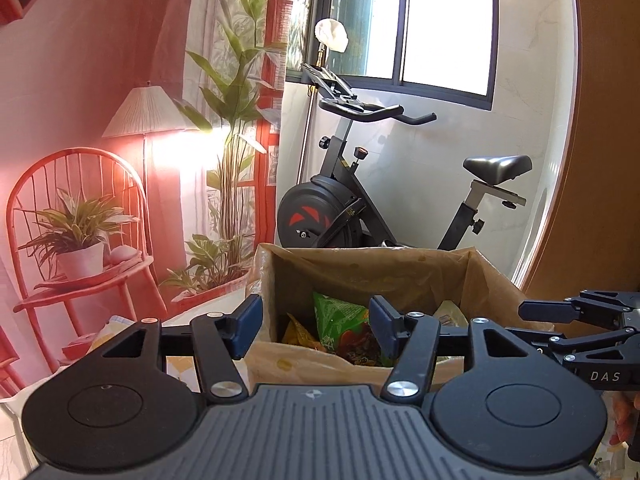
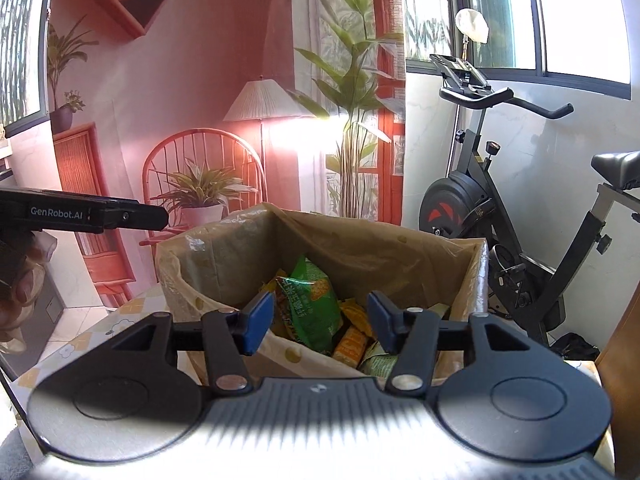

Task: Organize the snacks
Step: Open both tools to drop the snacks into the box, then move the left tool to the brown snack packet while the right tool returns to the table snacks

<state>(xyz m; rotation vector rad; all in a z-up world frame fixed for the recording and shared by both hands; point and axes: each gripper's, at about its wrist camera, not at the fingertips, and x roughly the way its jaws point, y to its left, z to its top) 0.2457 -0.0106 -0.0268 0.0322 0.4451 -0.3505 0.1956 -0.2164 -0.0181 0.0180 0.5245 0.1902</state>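
A box lined with a tan plastic bag (image 1: 400, 276) (image 2: 360, 248) stands just ahead of both grippers. Inside lie snack packs: a green packet (image 1: 340, 316) (image 2: 310, 304), yellow and orange packets (image 2: 352, 340) (image 1: 298, 334) and a pale green one (image 2: 378, 362). My left gripper (image 1: 316, 326) is open and empty, raised above the bag's near rim. My right gripper (image 2: 320, 322) is open and empty, also above the near rim. The right gripper shows at the right edge of the left wrist view (image 1: 576, 316); the left gripper shows at the left edge of the right wrist view (image 2: 100, 216).
The box stands on a table with a yellow patterned cloth (image 2: 100, 332). An exercise bike (image 1: 360, 208) (image 2: 520, 220) stands behind by a window. A wall backdrop (image 2: 200, 120) with a chair, lamp and plants hangs at the left. A wooden panel (image 1: 600, 160) is at the right.
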